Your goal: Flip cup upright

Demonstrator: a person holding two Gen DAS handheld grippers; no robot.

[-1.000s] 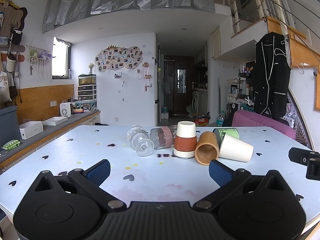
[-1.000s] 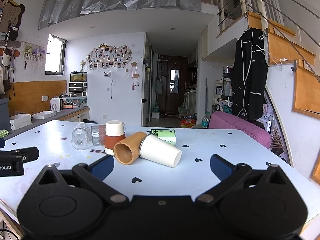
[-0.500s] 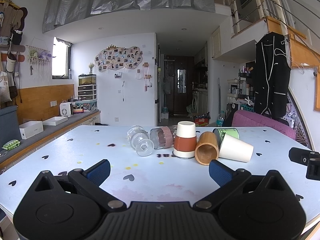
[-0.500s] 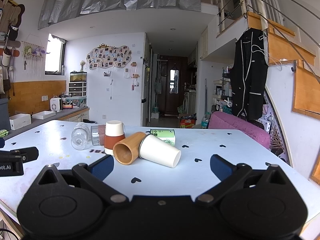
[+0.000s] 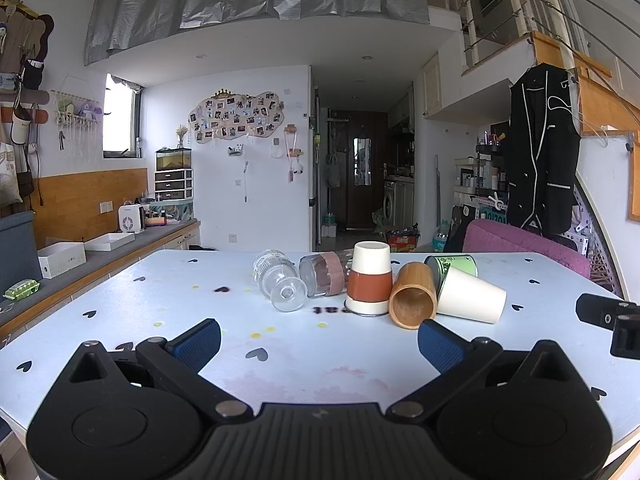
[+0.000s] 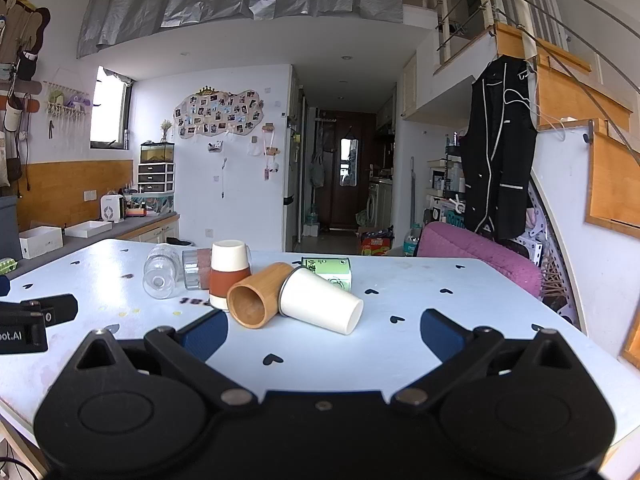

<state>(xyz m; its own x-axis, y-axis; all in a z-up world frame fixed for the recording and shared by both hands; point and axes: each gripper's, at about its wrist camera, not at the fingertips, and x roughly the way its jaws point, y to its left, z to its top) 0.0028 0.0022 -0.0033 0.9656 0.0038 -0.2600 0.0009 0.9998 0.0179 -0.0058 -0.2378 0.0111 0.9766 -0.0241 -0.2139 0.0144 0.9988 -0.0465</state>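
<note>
Lying on its side on the worktop [image 6: 400, 280], the white cup [image 6: 320, 302] sits at 12 o'clock from the open, empty right gripper [image 6: 322, 330]; left gripper [image 5: 318, 340] open too, cup at 1 o'clock.

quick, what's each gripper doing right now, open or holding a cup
Left gripper: open, holding nothing, short of the cups.
Right gripper: open, holding nothing; the white paper cup lies just ahead.
</note>
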